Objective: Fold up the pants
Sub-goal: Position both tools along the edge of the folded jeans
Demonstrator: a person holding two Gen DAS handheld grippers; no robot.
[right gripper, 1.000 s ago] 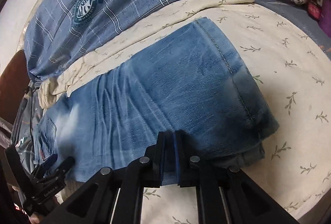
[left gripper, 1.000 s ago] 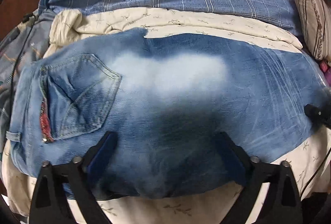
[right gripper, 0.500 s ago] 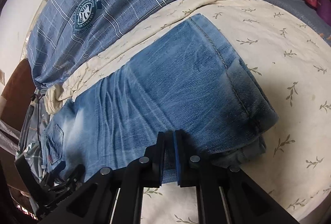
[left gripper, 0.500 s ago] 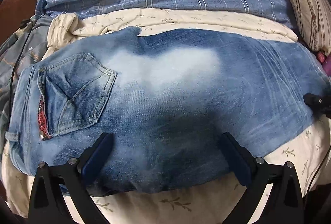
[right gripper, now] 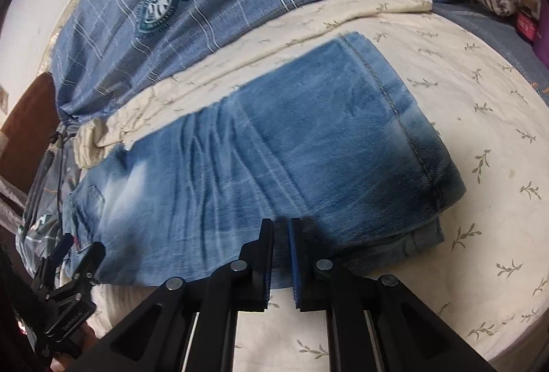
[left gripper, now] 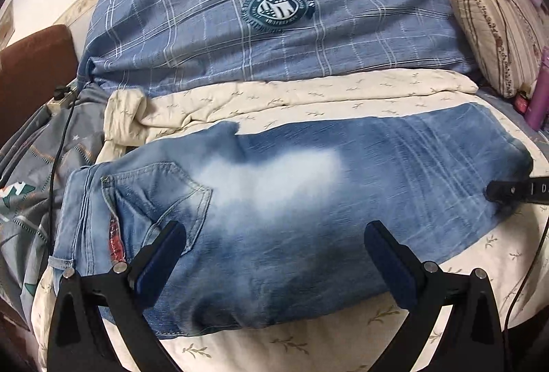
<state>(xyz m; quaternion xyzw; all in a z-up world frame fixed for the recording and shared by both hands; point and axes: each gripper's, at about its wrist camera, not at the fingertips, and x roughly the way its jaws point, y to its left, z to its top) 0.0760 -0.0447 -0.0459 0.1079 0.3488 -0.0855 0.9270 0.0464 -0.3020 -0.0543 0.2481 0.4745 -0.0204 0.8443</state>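
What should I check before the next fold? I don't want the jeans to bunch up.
1. Right tongs shut on the jeans' near edge: ok.
2. Left tongs open, holding nothing: ok.
3. Leg cuffs stacked evenly: not ok, the lower layer sticks out.
4. Denim smooth: not ok, wrinkles mid-leg.
5. Waistband flat: cannot tell.
6. Cream sheet free beside the cuffs: ok.

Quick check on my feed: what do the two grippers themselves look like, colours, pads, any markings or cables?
Both are matte black with angular, cut-out finger frames and round silver pivot bolts. The left gripper has dark blue pads; the right gripper shows a blue pad edge too. The left gripper's body bears small white lettering, too blurred to read. A thin black cable runs by the right one.
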